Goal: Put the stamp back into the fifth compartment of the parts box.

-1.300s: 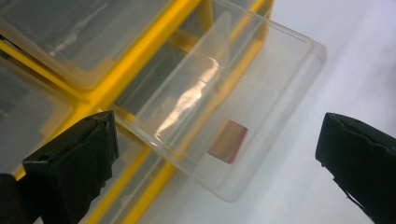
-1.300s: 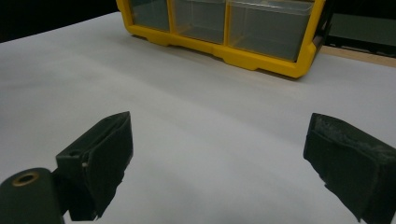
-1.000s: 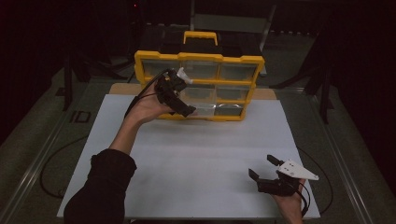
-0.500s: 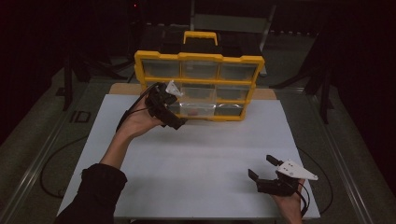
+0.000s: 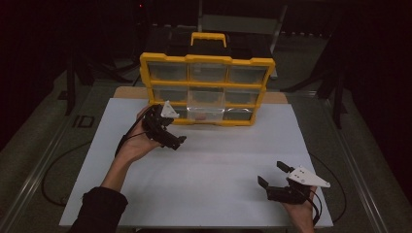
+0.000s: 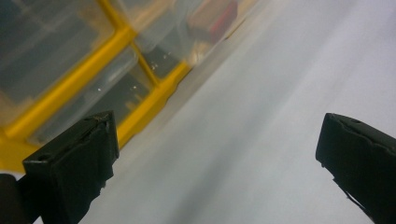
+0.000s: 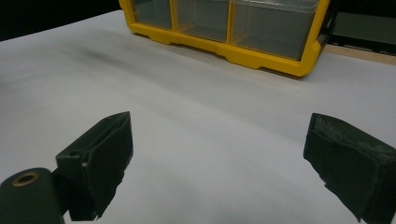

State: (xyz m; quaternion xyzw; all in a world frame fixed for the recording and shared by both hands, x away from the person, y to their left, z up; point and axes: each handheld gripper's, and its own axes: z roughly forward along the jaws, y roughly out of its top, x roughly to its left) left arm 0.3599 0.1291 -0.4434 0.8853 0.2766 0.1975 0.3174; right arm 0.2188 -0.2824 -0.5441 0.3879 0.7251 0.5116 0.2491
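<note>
A yellow box (image 5: 207,90) with clear drawers stood at the far edge of the white table (image 5: 204,165). It had three rows of drawers and a yellow handle (image 5: 208,39) on top. The middle drawer (image 5: 206,111) in the bottom row was pulled out a bit, and something small and red (image 5: 200,116) lay inside it.

The left gripper (image 5: 171,138) was held just in front of the box, near its bottom left corner. Its jaws were spread wide, with nothing between them. In the left gripper view the box (image 6: 88,70) looked tilted and blurry, and the red thing (image 6: 223,16) showed in the drawer.

The right gripper (image 5: 274,175) was near the front right corner of the table, well apart from the box. Its jaws were spread wide too, holding nothing. In the right gripper view the box (image 7: 224,28) stood far across the white table (image 7: 187,130).
</note>
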